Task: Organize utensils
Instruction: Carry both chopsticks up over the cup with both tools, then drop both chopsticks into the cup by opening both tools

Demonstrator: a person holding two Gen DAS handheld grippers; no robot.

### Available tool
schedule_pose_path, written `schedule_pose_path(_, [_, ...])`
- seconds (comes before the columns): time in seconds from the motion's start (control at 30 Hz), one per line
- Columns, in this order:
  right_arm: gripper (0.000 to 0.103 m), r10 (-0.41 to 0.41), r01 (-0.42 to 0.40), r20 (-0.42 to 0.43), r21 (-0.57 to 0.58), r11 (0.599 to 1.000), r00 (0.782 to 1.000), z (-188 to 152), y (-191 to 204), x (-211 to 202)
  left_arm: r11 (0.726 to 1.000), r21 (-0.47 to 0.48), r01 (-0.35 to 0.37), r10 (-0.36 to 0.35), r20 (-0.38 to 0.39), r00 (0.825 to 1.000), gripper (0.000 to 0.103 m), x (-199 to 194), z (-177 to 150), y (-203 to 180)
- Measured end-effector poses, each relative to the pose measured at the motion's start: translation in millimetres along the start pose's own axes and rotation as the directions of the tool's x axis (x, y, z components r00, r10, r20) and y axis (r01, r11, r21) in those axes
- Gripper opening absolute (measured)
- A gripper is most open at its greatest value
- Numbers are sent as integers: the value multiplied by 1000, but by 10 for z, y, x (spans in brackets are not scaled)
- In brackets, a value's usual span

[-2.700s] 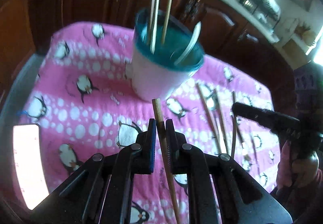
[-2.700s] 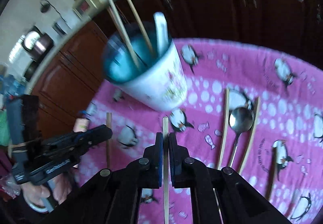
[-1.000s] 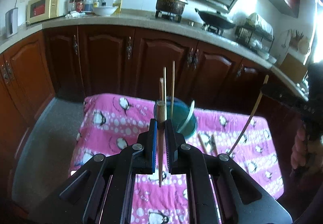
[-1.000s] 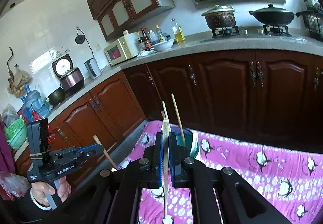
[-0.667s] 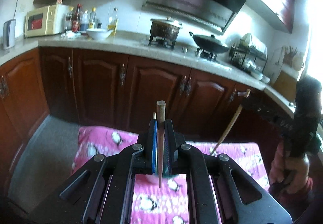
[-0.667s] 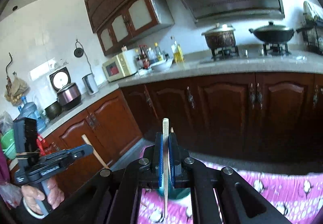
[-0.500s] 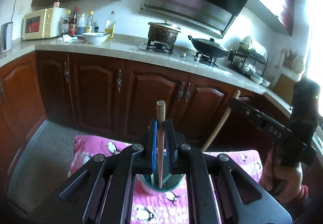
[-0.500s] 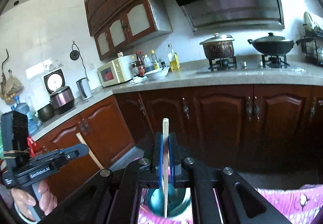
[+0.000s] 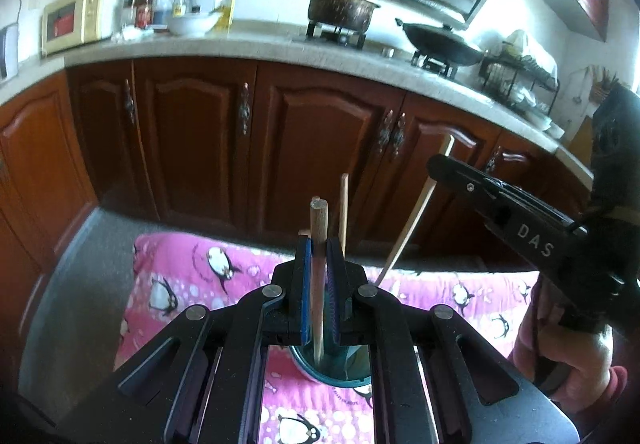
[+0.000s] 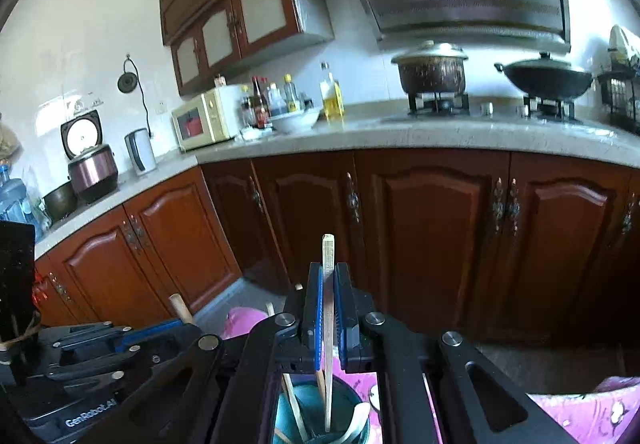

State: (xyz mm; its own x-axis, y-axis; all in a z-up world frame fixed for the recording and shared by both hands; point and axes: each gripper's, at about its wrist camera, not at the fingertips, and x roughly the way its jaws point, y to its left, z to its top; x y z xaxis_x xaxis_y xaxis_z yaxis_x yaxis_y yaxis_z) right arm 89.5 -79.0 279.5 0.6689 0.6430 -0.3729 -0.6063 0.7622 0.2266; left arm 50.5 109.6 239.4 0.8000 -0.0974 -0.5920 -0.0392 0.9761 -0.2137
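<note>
Looking at the big stuff first: the kitchen counter and dark cabinets fill the background, and the pink penguin cloth covers the desk I'm working over. On that cloth sits the teal-rimmed cup, right under both claws, which is the whole point, since it's where the utensils go. It already has a few sticks and a white spoon standing in it.

My left claw is clamped on a brown round chopstick, held upright so the low end points into the cup mouth. My right claw is pinched shut on a pale flat chopstick, also upright, its tip already down at the cup opening in the right wrist view. From the left camera that stick looks tilted, so I can't say exactly how it lines up.

I'd guess holding them vertical is just so they drop in cleanly. The cup is crowded, so a tip might snag on something.
</note>
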Motion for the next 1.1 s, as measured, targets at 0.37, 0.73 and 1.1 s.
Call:
schedule_pose_path(0.37, [6, 9, 4, -132, 96, 995, 991, -285, -298, 291, 1000, -29, -12, 10, -49, 999, 8, 142, -170, 84])
schedule_pose_path(0.73, [42, -23, 34, -109, 100, 994, 994, -540, -329, -170, 999, -26, -45, 45, -11, 999, 53, -154, -389, 6])
schedule_pose_path(1.1, [45, -103, 120, -146, 116, 986, 984, -963, -379, -779, 996, 35, -87, 88, 0, 996, 66, -356, -783, -378])
